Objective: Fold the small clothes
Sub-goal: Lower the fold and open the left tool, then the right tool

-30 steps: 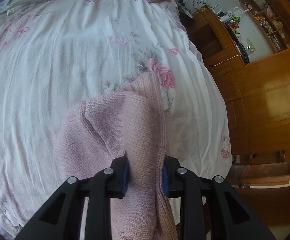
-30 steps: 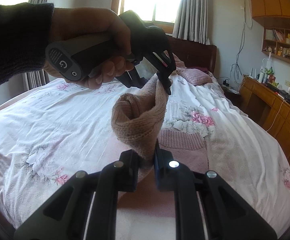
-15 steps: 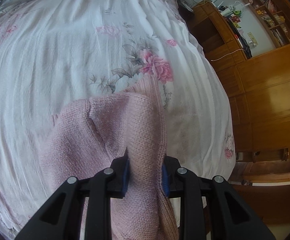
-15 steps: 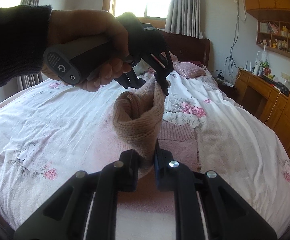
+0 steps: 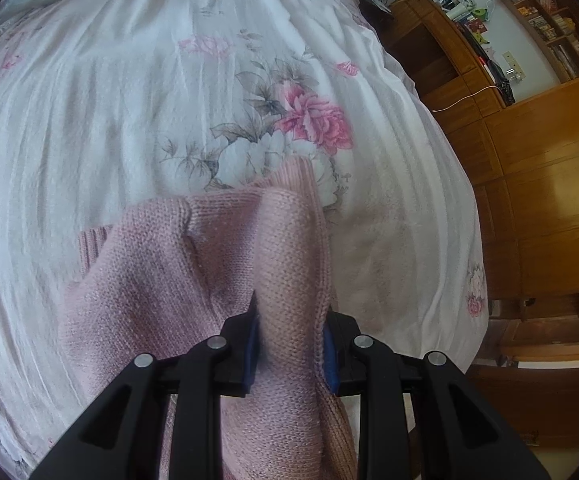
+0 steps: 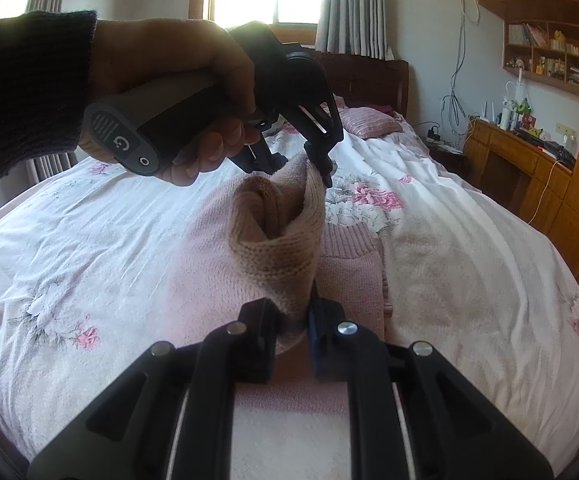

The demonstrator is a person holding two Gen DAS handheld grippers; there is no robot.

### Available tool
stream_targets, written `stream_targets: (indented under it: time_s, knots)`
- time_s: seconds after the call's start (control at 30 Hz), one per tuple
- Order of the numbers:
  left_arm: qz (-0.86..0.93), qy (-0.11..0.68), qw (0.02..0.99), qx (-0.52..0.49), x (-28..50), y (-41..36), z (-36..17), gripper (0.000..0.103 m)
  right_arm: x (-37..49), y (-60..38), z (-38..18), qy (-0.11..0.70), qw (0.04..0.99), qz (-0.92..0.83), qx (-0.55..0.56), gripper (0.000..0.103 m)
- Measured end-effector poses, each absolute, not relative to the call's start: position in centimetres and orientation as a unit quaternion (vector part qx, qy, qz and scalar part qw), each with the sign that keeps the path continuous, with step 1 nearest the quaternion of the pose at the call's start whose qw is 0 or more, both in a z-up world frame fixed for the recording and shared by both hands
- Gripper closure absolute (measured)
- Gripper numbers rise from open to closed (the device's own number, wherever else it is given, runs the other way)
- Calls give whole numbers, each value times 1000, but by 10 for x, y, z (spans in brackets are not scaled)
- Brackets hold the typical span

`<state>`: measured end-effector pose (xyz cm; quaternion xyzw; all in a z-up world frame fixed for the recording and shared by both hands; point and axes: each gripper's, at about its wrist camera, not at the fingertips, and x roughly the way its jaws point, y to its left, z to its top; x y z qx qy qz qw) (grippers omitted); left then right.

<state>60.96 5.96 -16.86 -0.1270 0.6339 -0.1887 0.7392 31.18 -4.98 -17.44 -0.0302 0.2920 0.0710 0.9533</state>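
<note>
Since a second ago both grippers are carrying the lifted knit further up the bed: in the left wrist view the big printed rose is sliding down toward the fabric, and in the right wrist view the raised fold is hanging lower over the rest of the garment. The left gripper (image 5: 291, 340) is clamping a thick roll of the pink knit sweater (image 5: 161, 280) between its blue pads, and the right gripper (image 6: 291, 332) is pinching another part of the same edge, so the stretch between them is sagging into a loose open loop. The person's hand (image 6: 177, 92) is gripping the left tool's handle above it. The rest of the sweater is lying flat on the floral bedsheet (image 5: 109, 100), its ribbed hem (image 6: 347, 242) showing just beyond the loop. The knit is looking soft, light and stretchy, drooping wherever it is unsupported; it probably needs holding at two spread points along an edge, pulled gently taut, since a bunched grip is likely dragging the layers underneath.
</note>
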Motion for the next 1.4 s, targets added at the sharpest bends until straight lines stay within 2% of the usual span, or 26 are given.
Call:
stream_targets:
  time_s: [1.03,1.27,1.33,1.4]
  knots:
    - [-118,630,768,-9,589,-23,-213,77,301,-115,-228,358,922,103,108,92]
    - [-116,626,770,-36,586,-28,-221,63,303,-128,-238,376,907,120,149,92]
    - [-132,624,767,-67,585,-25,-219,49,303,-133,-241,381,899,133,173,90]
    - [-150,625,760,-94,582,-19,-215,46,304,-141,-245,387,886,151,207,86]
